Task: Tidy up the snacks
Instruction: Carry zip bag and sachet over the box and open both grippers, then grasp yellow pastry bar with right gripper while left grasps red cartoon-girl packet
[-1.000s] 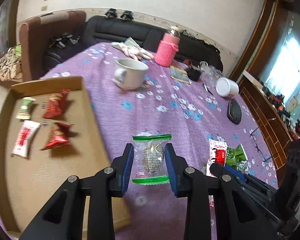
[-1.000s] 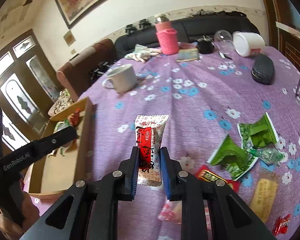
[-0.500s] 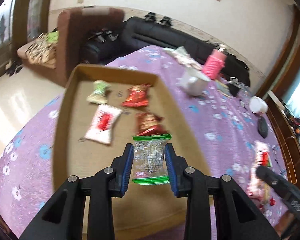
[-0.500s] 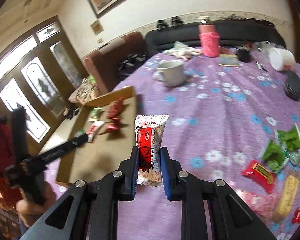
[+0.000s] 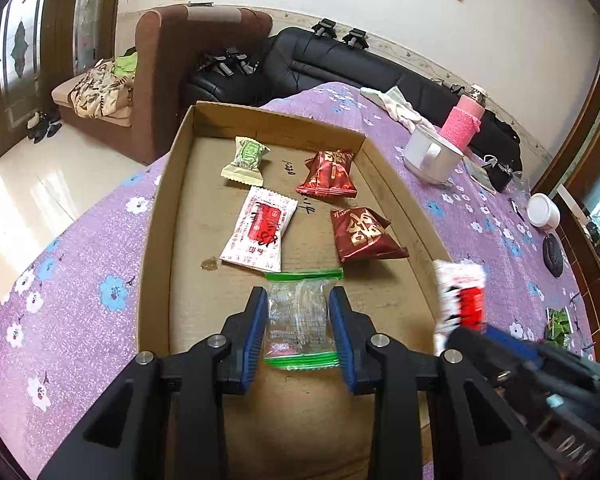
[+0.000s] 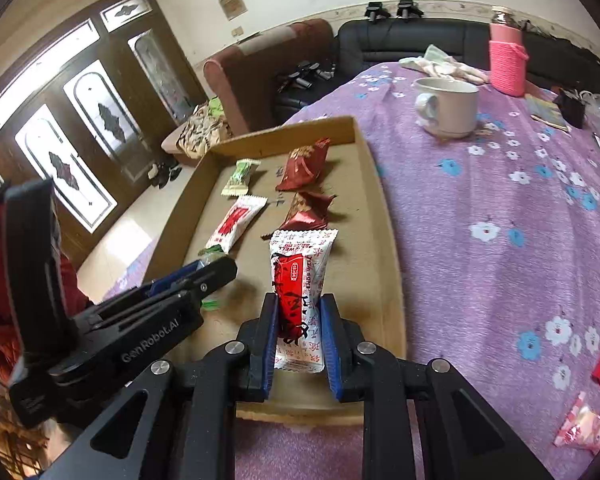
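Observation:
My left gripper [image 5: 299, 330] is shut on a clear snack packet with green edges [image 5: 300, 316] and holds it above the near half of the cardboard tray [image 5: 156, 240]. My right gripper [image 6: 299, 334] is shut on a white and red snack packet [image 6: 300, 280], over the tray's near right edge [image 6: 392, 280]; that packet also shows blurred in the left wrist view [image 5: 460, 300]. In the tray lie a green-white candy [image 5: 246, 160], a white-red packet [image 5: 262, 234] and two dark red packets [image 5: 330, 174] [image 5: 364, 236].
A white mug [image 6: 448, 106], a pink-sleeved bottle [image 6: 507, 62], a cloth [image 6: 440, 66] and small items stand on the purple flowered tablecloth [image 6: 500, 208]. Loose snacks [image 6: 584, 428] lie at the near right. A brown armchair [image 5: 172, 80] and black sofa [image 5: 340, 64] stand behind the table.
Both grippers moved left from the tablecloth to over the tray, each still holding its packet. The right gripper has come up beside the left one.

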Tool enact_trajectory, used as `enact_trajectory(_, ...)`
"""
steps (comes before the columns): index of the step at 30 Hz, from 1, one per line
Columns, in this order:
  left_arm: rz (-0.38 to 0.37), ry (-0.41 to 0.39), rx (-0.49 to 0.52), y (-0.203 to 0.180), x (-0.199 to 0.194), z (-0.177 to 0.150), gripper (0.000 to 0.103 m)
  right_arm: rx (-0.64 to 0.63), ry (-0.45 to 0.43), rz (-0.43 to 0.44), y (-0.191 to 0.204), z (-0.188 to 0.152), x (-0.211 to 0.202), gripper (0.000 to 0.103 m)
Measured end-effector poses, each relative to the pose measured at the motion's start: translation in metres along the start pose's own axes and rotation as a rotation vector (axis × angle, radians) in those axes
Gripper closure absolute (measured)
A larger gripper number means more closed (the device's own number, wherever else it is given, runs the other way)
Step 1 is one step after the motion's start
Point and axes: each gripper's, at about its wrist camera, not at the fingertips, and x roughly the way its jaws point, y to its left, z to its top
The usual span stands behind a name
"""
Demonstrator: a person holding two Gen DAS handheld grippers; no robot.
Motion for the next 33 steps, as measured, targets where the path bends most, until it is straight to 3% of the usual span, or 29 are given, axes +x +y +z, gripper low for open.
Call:
enact_trajectory(6, 0.006, -0.011, 0.006, -0.003, 0.003, 0.003, 0.072, 0.000, 0.042, -0.013, -0.006, -0.008, 0.021, 0.080)
enact_trajectory(11, 0.037, -0.038, 0.056, -0.015, 0.003, 0.002, 0.072, -0.017, 0.022, -0.034, -0.006, -0.010, 0.021, 0.079)
enact_trajectory(18, 0.006, -0.049, 0.037, -0.011, 0.003, 0.003, 0.072, -0.018, 0.001, -0.037, -0.007, -0.012, 0.010, 0.079)
enact_trajectory(22, -0.016, -0.056, 0.012, -0.006, 0.001, 0.004, 0.071, -0.008, -0.057, -0.020, -0.007, -0.009, -0.013, 0.079)
enact_trajectory(25, -0.020, -0.067, 0.009, -0.006, -0.001, 0.004, 0.071, 0.001, -0.107, -0.035, -0.009, -0.008, -0.034, 0.070)
enact_trajectory(27, -0.021, -0.076, 0.011, -0.007, -0.002, 0.004, 0.071, 0.003, -0.141, -0.047, -0.011, -0.010, -0.049, 0.052)
enact_trajectory(29, -0.023, -0.085, 0.016, -0.008, -0.004, 0.003, 0.070, 0.014, -0.182, -0.058, -0.015, -0.014, -0.067, 0.043)
enact_trajectory(33, -0.029, -0.099, 0.034, -0.012, -0.007, 0.002, 0.066, 0.064, -0.206, -0.051, -0.034, -0.027, -0.099, 0.043)
